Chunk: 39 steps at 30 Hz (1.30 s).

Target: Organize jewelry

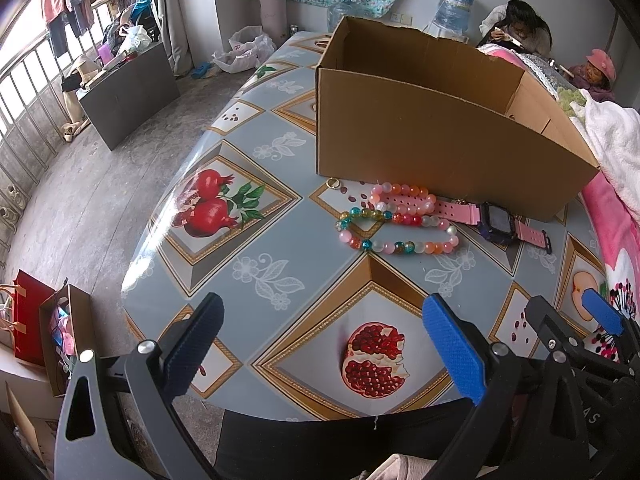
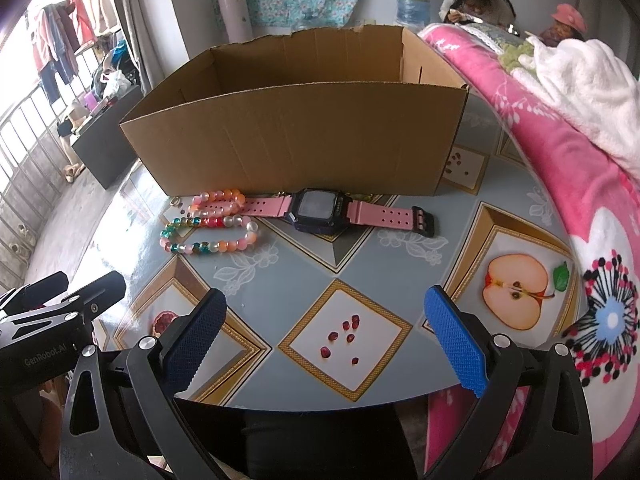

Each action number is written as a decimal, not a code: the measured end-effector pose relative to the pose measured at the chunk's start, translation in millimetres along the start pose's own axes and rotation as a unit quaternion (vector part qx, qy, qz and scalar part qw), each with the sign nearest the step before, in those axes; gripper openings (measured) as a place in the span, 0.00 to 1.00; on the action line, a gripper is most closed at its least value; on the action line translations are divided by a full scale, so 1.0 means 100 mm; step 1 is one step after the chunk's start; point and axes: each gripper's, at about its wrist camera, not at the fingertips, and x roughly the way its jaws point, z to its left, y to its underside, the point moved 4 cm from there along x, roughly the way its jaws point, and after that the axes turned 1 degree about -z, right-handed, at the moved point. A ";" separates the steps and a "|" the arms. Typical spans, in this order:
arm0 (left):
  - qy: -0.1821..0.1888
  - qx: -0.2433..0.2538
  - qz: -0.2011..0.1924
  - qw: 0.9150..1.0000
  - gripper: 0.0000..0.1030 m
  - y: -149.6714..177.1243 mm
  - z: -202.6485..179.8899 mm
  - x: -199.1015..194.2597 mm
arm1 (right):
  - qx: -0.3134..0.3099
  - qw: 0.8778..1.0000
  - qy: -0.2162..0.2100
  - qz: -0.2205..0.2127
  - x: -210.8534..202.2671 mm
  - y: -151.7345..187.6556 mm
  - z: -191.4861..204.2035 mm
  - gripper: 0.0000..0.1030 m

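the cardboard box (image 2: 296,136) front wall hides its floor. the small ring (image 1: 333,184) at the box's left corner is too tiny to make out. the pink blanket (image 2: 560,184) runs off the right edge.

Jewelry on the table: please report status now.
Left gripper and right gripper open, empty. Bead bracelets, pink watch, small ring on table beside cardboard box. Path clear.
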 end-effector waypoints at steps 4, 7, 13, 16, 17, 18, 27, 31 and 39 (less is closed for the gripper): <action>0.000 0.000 0.000 1.000 0.95 0.00 0.00 0.00 | 0.000 1.000 0.000 0.000 0.00 0.00 0.00 0.92; 0.000 0.000 0.000 1.000 0.95 0.00 0.00 0.00 | 0.000 1.000 0.000 0.000 0.00 0.00 0.00 0.92; 0.000 0.000 0.000 1.000 0.95 0.00 0.00 0.00 | 0.000 1.000 0.000 0.000 0.00 0.00 0.00 0.92; 0.000 0.000 0.000 1.000 0.95 0.00 0.00 0.00 | 0.000 1.000 0.000 0.000 0.00 0.00 -0.01 0.92; 0.000 0.000 0.000 1.000 0.95 0.00 0.00 0.00 | 0.000 1.000 0.000 0.000 0.00 0.00 -0.01 0.92; 0.000 0.000 0.000 1.000 0.95 0.00 0.00 0.00 | 0.000 1.000 0.000 0.000 0.00 0.00 0.00 0.92; 0.000 0.000 0.000 1.000 0.95 0.00 0.00 0.00 | -0.001 1.000 0.002 -0.001 -0.01 0.01 0.01 0.92; 0.000 -0.001 0.003 1.000 0.95 -0.01 0.04 0.02 | 0.001 1.000 0.007 -0.002 -0.01 0.00 -0.02 0.92; -0.021 0.005 -0.005 1.000 0.95 -0.05 0.19 0.11 | -0.013 0.999 0.027 -0.025 -0.04 -0.08 -0.15 0.92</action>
